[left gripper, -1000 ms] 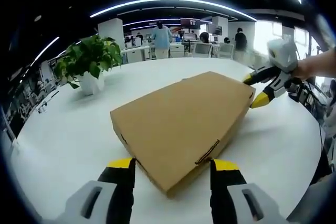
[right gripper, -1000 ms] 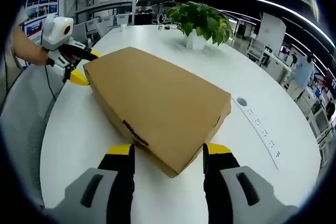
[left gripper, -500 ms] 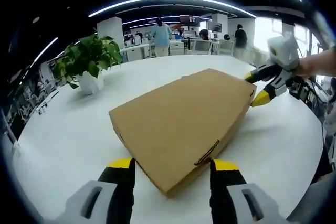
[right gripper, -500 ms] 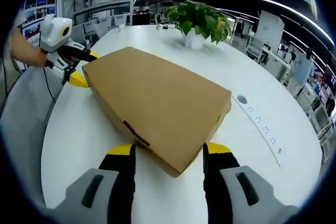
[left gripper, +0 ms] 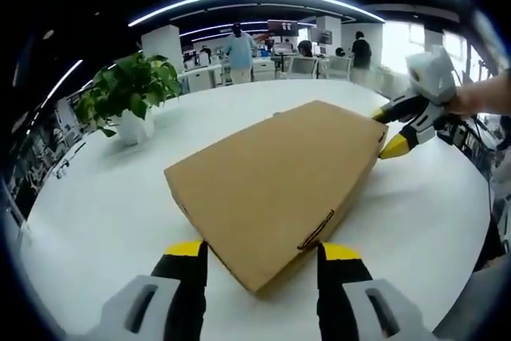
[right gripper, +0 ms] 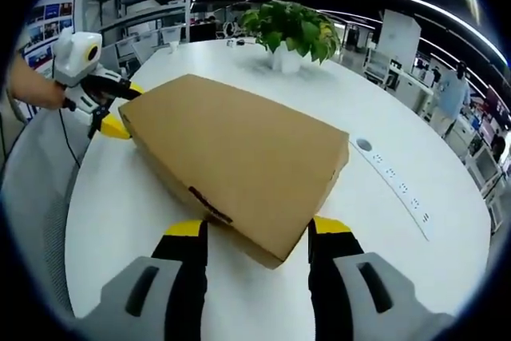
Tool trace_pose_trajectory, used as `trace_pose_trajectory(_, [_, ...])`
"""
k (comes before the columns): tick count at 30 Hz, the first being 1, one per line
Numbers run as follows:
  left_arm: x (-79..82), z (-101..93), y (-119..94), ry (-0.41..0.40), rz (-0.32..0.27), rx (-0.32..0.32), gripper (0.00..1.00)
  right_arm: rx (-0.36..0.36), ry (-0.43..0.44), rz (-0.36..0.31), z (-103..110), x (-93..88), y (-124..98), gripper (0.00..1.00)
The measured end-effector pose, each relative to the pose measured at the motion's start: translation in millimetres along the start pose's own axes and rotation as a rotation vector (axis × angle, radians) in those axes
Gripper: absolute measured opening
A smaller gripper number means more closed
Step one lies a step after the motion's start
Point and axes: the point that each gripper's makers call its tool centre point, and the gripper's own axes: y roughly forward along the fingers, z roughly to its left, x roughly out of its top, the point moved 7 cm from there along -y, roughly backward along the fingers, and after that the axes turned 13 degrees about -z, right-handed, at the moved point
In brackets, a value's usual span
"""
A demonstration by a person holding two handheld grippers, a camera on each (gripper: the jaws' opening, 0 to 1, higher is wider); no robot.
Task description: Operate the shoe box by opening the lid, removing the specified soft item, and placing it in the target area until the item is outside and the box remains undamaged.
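In the left gripper view, the flat brown cardboard shoe box, lid closed, is lying on the round white table, its near corner being straddled by the spread jaws of the left gripper, while the right gripper is bracketing the far right corner. In the right gripper view, the box's near corner is being straddled by the right gripper, jaws parted, the left gripper is sitting at the far left corner, and a green potted plant is standing far behind.

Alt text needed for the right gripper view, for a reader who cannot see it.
A closed brown cardboard shoe box lies on a white round table, its near corner between the open jaws of the right claw. At the box's far left corner the left claw straddles the edge, and a potted plant stands beyond.
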Motion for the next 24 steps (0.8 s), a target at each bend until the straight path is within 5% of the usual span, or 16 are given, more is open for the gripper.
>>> trace_pose_trajectory(24, [-5.1, 31.8, -11, 0.045, 0.053, -0.096, 0.55, -0.071, 0.072, -0.014, 43, 3.6, 0, 0.45])
